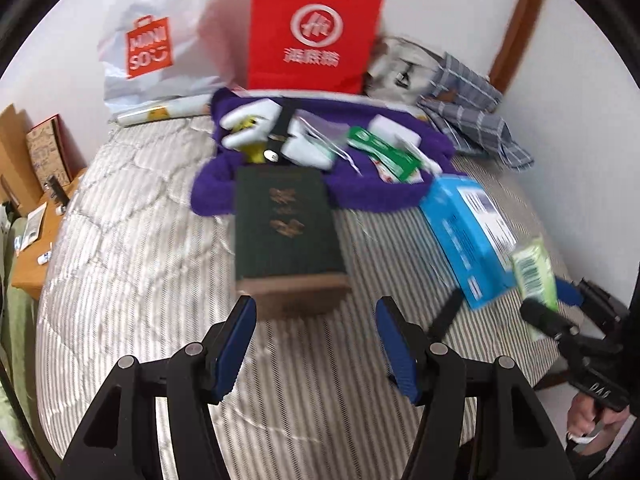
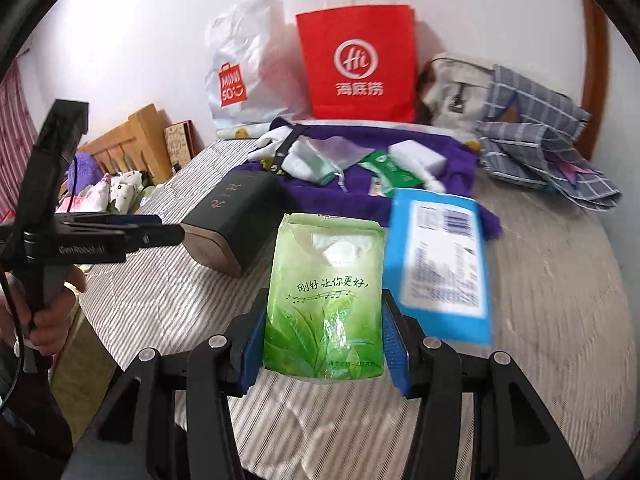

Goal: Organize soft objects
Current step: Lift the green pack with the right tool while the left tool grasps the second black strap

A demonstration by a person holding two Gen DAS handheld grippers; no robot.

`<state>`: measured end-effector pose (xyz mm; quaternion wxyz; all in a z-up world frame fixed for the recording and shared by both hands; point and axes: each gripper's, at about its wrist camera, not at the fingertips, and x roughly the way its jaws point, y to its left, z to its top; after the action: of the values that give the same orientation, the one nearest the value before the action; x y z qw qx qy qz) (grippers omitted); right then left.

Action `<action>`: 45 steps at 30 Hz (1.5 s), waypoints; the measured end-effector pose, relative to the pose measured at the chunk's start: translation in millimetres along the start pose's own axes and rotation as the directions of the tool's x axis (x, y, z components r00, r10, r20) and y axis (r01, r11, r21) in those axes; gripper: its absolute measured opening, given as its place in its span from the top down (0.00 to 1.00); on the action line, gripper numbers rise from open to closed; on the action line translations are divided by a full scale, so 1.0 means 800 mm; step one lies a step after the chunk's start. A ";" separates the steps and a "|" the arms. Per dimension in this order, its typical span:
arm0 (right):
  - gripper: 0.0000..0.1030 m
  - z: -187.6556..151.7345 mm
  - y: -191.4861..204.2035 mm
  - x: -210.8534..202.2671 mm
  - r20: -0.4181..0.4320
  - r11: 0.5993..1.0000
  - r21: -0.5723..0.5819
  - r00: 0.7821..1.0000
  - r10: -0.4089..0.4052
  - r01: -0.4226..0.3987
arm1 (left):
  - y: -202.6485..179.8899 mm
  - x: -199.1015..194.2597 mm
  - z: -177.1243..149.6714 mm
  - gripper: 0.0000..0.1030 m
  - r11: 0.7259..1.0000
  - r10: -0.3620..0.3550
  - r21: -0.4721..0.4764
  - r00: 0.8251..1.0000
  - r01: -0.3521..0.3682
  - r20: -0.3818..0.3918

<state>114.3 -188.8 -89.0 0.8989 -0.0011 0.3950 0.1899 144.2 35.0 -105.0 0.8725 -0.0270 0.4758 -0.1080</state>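
In the left wrist view, the left claw [image 1: 316, 320] stood about half open above the striped quilt [image 1: 140, 240] of the bed, with nothing between its blue pads. Just beyond its tips lay a dark green box [image 1: 286, 232] with gold markings, its far end resting against a purple towel [image 1: 360, 192]. On the towel lay white packets, a green-and-white sachet [image 1: 382, 152] and a clear pouch, all blurred. To the right of the green box lay a blue carton [image 1: 468, 236]. At the far right edge the right claw [image 1: 548, 304] gripped a pale green tissue pack [image 1: 534, 276], raised off the bed near the carton. Against the far wall stood a red paper bag [image 1: 314, 32] and, to its left, a white Miniso plastic bag [image 1: 148, 44]. A grey plaid cloth [image 1: 476, 120] lay crumpled at the far right.

In the right wrist view, the right claw [image 2: 324, 344] was closed onto the green tissue pack [image 2: 326, 292], its blue pads pressing both sides of the pack, whose torn top showed white tissue. The blue carton [image 2: 440, 264] lay just right of the pack, the dark green box [image 2: 234, 216] to the left, the purple towel [image 2: 400, 160] beyond. The left claw [image 2: 160, 232] reached in from the left edge, seen side-on, held by a hand [image 2: 52, 312]. The red bag [image 2: 360, 64] stood against the far wall.
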 end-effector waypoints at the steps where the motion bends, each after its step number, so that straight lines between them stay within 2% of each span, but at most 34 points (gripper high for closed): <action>1: 0.51 -0.006 -0.004 -0.005 0.006 1.000 0.005 1.000 -0.005 0.005 | -0.009 0.003 -0.004 0.42 1.000 0.000 0.017 1.000 0.000 -0.009; 4: 0.51 -0.024 -0.020 -0.021 0.020 0.999 0.031 1.000 -0.015 0.015 | -0.034 0.012 -0.017 0.42 0.998 0.020 0.066 0.999 -0.018 -0.032; 9: 0.51 -0.053 -0.042 -0.030 0.021 0.997 0.068 0.999 -0.036 0.035 | -0.070 0.027 -0.034 0.42 0.991 0.012 0.134 0.999 -0.004 -0.053; 14: 0.51 -0.074 -0.059 -0.025 0.004 0.994 0.094 0.998 -0.059 0.058 | -0.090 0.055 -0.047 0.42 0.985 0.042 0.170 0.994 -0.024 -0.101; 18: 0.51 -0.088 -0.071 -0.018 -0.013 0.992 0.114 0.998 -0.059 0.060 | -0.102 0.073 -0.054 0.42 0.983 0.031 0.185 0.990 -0.005 -0.136; 25: 0.50 -0.100 -0.087 -0.011 -0.035 0.986 0.138 0.996 -0.086 0.090 | -0.137 0.104 -0.057 0.42 0.958 0.046 0.288 0.986 0.002 -0.160; 26: 0.50 -0.101 -0.089 -0.012 -0.034 0.985 0.143 0.995 -0.091 0.095 | -0.139 0.105 -0.056 0.43 0.955 0.055 0.297 0.987 -0.008 -0.149; 30: 0.50 -0.101 -0.095 -0.012 -0.035 0.983 0.160 0.996 -0.086 0.091 | -0.151 0.104 -0.055 0.65 0.937 0.030 0.349 0.993 0.012 -0.116; 32: 0.50 -0.101 -0.097 -0.009 -0.041 0.982 0.163 0.995 -0.090 0.095 | -0.152 0.104 -0.052 0.72 0.940 0.015 0.341 0.993 0.027 -0.120; 36: 0.50 -0.102 -0.095 0.000 -0.058 0.982 0.160 0.994 -0.089 0.097 | -0.132 0.098 -0.051 0.79 0.964 0.008 0.263 0.991 0.027 -0.133; 40: 0.50 -0.102 -0.090 0.002 -0.062 0.985 0.147 0.995 -0.081 0.089 | -0.099 0.084 -0.062 0.80 0.976 0.027 0.217 0.990 0.004 -0.139; 44: 0.50 -0.103 -0.087 0.004 -0.062 0.987 0.143 0.996 -0.068 0.077 | -0.091 0.078 -0.070 0.78 0.976 0.043 0.217 0.988 -0.011 -0.145; 45: 0.50 -0.103 -0.086 0.005 -0.062 0.987 0.144 0.996 -0.066 0.074 | -0.092 0.078 -0.070 0.74 0.976 0.040 0.219 0.989 -0.007 -0.144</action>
<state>81.7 -264.0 -158.7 0.8910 0.0454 0.4330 0.1288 117.7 -46.9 -176.0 0.8336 0.0827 0.5248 -0.1509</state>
